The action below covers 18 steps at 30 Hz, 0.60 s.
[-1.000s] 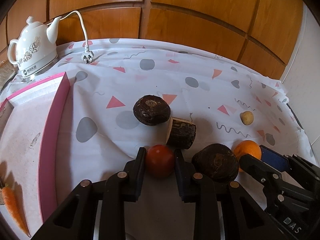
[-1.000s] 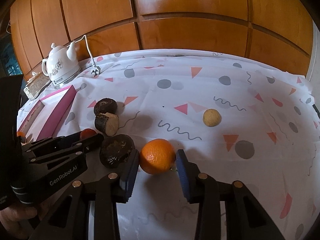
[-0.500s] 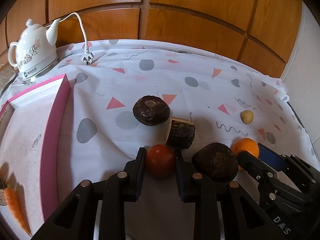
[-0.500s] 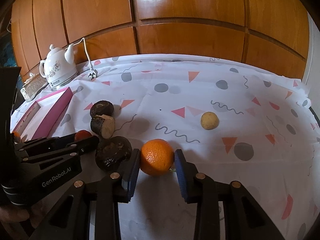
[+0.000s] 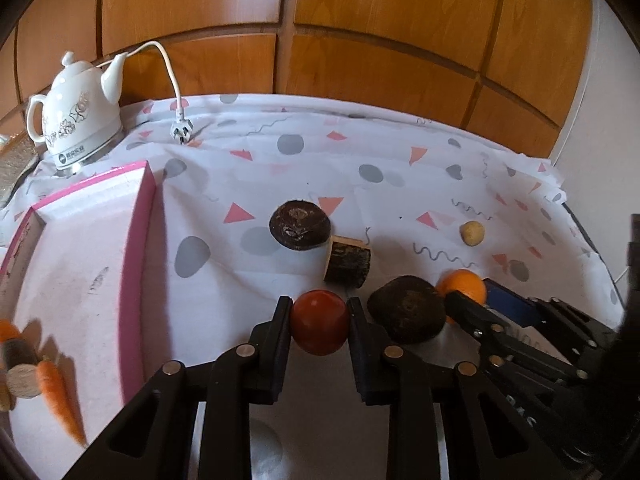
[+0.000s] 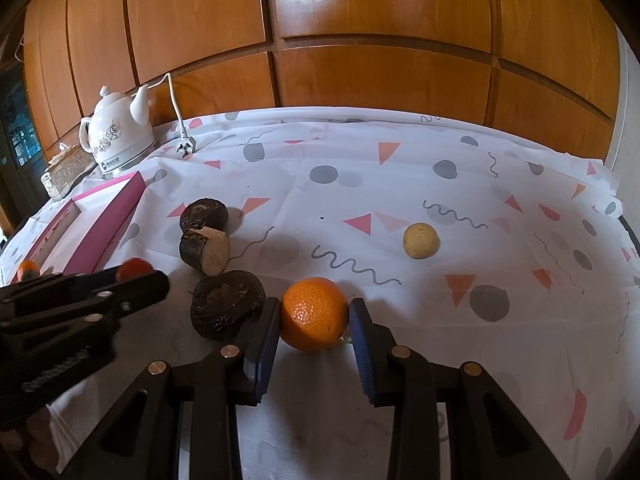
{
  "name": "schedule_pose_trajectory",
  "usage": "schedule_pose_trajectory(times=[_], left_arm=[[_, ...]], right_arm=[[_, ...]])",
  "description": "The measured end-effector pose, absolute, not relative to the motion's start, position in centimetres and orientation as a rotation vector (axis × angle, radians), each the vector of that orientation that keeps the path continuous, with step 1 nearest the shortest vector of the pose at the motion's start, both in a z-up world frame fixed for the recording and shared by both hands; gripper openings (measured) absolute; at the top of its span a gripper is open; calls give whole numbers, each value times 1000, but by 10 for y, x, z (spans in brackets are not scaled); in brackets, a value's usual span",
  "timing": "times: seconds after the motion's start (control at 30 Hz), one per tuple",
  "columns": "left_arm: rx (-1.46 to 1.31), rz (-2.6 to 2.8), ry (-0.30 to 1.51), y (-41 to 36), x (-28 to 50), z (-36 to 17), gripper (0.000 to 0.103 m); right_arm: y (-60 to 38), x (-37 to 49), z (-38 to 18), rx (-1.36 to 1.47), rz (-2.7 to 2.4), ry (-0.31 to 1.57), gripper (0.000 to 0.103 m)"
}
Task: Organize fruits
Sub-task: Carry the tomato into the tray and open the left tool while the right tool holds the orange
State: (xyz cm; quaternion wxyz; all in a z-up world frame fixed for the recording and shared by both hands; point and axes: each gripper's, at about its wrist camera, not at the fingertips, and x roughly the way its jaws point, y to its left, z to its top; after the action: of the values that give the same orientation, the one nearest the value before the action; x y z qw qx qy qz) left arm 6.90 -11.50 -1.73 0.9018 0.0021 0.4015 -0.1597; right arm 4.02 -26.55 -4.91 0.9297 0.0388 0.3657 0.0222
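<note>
I'm gripping a red fruit (image 5: 319, 322) with my left fingers (image 5: 319, 320), both pads pressing on its sides, and it is sitting just in front of the pink box (image 5: 136, 264), not yet in it. My right fingers (image 6: 314, 326) are closing around the orange (image 6: 314, 314): the jaws have just been narrowing with the orange between them, the left pad is touching the peel, and the right pad is looking just shy of it, so I'm not calling that a firm grip yet. The orange is resting on the table (image 6: 440, 184). The box is already holding a carrot (image 5: 58, 396) and a cut brown piece (image 5: 18, 368) at its near end, so some sorting is looking done. Still lying out on the cloth are three dark brown lumps: a round one (image 5: 300, 229) farthest back, a cut stub (image 5: 347, 264) just in front of it, and a bigger one (image 5: 407, 314) touching or nearly touching my right fingers' side. A small yellow ball (image 6: 420, 240) is sitting well apart to the right. I'm judging the task as roughly at its early middle: two fruits in hand, nothing from this cluster delivered, four items left after them. A white kettle (image 5: 76, 120) is standing behind the box, not part of the job.
</note>
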Motion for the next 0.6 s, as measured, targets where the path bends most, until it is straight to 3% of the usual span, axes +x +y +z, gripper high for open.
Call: schedule_pose_trajectory(times=[0.6], left_arm=[[-60,-213,709,-39,52,40,27]], right_arm=[[-262,40,-49,53,36,753,35]])
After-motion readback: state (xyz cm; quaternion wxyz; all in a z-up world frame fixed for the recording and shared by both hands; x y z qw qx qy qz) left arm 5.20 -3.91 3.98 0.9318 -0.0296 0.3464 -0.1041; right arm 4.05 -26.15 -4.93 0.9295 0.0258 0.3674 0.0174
